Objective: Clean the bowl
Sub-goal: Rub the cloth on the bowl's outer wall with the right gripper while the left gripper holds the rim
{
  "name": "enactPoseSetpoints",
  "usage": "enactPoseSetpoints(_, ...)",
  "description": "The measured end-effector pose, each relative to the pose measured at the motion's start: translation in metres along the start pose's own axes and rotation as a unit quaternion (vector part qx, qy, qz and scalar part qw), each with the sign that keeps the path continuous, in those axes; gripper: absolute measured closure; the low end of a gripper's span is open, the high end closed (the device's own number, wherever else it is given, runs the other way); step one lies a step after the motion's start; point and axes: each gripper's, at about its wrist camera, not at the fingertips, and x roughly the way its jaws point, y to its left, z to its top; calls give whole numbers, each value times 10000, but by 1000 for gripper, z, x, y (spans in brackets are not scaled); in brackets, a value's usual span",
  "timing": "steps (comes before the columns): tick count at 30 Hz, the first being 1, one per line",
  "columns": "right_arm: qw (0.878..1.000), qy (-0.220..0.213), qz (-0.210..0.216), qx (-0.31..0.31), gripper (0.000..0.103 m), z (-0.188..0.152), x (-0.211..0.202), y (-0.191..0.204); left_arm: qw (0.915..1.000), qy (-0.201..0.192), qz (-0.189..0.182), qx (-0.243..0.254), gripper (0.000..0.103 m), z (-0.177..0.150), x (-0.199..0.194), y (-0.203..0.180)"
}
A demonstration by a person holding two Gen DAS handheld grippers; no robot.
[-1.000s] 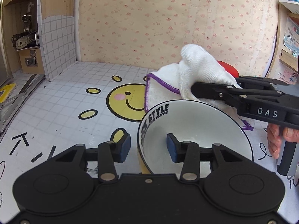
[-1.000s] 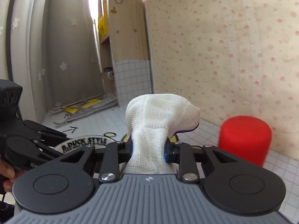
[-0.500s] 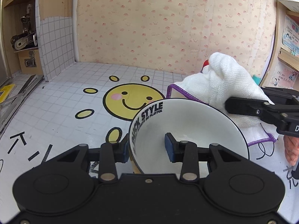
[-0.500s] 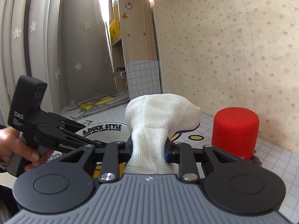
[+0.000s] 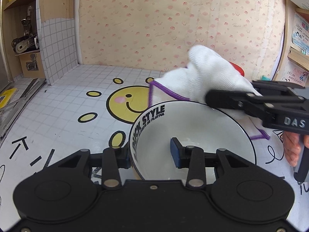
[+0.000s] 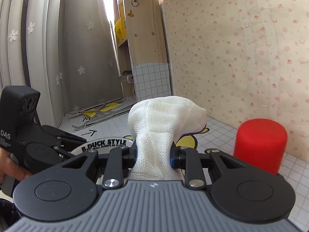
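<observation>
A white bowl (image 5: 202, 127) with a black rim and "DUCK STYLE" lettering is held tilted by my left gripper (image 5: 152, 155), which is shut on its near wall, one finger outside and one inside. My right gripper (image 6: 154, 155) is shut on a bunched white cloth (image 6: 162, 119) with purple stitched edging. In the left wrist view the cloth (image 5: 204, 77) hangs just past the bowl's far rim, with the right gripper's body (image 5: 256, 104) at the right. The bowl's rim (image 6: 104, 144) shows at lower left in the right wrist view.
The tiled tabletop (image 5: 63, 112) bears a yellow smiley print (image 5: 129, 104). A red cylinder (image 6: 259, 145) stands near the wallpapered back wall. A wooden shelf unit (image 5: 21, 38) stands at the left and shelves (image 5: 297, 48) at the right.
The cloth and right gripper swung right away from the bowl, then came back left over the far rim. The bowl stayed gripped, shifting slightly.
</observation>
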Motion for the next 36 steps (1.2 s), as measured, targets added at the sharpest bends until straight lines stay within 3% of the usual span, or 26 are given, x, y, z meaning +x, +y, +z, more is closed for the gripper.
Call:
enactPoseSetpoints(7,9999,-76,100,81,74,-12,-24,-1,10000,-13,49,20,62,2,4,1)
enactPoseSetpoints(28,9995,-232,-46,208,74,-11,-7,6,9998,85,197,26,60,-17,-19,-15)
enactPoseSetpoints(36,9994,-229,-57,236,74,-10,-9,3,9970,292,-401,598,63,2,-5,-3)
